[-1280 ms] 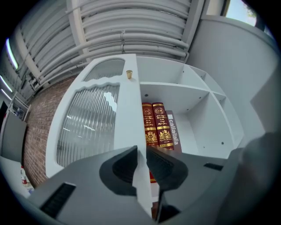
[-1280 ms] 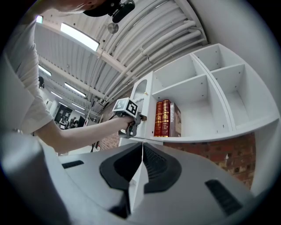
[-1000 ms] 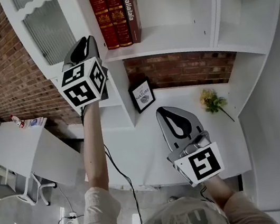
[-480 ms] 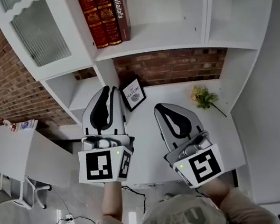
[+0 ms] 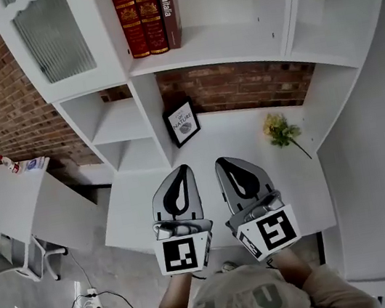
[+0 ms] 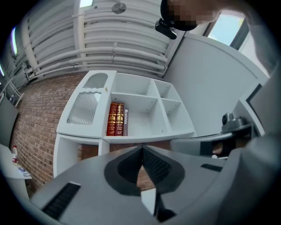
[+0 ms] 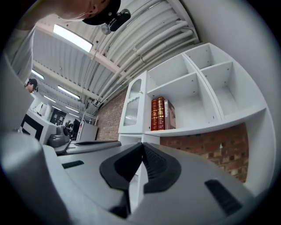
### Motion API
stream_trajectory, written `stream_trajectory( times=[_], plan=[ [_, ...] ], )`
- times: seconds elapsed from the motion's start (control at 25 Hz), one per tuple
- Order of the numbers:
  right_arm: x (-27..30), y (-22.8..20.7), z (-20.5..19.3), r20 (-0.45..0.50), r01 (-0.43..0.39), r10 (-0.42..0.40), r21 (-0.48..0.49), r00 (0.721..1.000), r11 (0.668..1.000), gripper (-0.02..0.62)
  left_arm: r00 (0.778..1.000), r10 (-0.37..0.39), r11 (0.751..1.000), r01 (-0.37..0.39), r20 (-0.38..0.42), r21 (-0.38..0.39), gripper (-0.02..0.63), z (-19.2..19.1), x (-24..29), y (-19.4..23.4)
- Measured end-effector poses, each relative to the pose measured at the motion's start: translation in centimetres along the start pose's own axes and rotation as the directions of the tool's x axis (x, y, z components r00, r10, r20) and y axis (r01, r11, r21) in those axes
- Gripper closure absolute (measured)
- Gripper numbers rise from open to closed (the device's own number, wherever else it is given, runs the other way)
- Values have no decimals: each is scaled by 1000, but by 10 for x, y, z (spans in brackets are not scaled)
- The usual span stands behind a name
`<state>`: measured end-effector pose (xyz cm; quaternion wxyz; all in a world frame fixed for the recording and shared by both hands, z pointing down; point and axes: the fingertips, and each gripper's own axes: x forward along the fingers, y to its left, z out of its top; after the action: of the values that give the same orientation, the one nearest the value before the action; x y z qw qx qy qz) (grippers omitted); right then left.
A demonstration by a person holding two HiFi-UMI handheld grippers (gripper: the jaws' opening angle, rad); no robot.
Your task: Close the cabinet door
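The white cabinet door (image 5: 53,34) with ribbed glass sits at the upper left of the shelf unit, flush with its front; it also shows as a door (image 6: 85,107) in the left gripper view and a door (image 7: 131,105) in the right one. My left gripper (image 5: 182,168) hangs low over the white desk (image 5: 133,215), far below the door. Its jaws have just been closing and now meet with nothing between them. Close beside it on the right, my right gripper (image 5: 222,160) is shut and empty too. Both point toward the shelves.
Three books (image 5: 145,10) stand in the open compartment right of the door. A framed picture (image 5: 182,123) and a yellow flower sprig (image 5: 279,129) rest at the back of the desk. A lower white side table (image 5: 17,202) stands at the left, with cables (image 5: 93,300) on the floor.
My left gripper has come down from the cabinet door's edge to just above the desk, beside the right one, and its jaws have shut. The right gripper has sunk slightly.
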<state>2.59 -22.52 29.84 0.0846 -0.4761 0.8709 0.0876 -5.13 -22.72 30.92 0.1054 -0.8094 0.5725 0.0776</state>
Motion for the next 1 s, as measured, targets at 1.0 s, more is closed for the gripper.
stream_trajectory(
  times=[1.0],
  plan=[
    [-14,-24,-12,-45,96,-97,-20,994,995,578,998,-61,998,61,0,-27,592,2,10,-20]
  ],
)
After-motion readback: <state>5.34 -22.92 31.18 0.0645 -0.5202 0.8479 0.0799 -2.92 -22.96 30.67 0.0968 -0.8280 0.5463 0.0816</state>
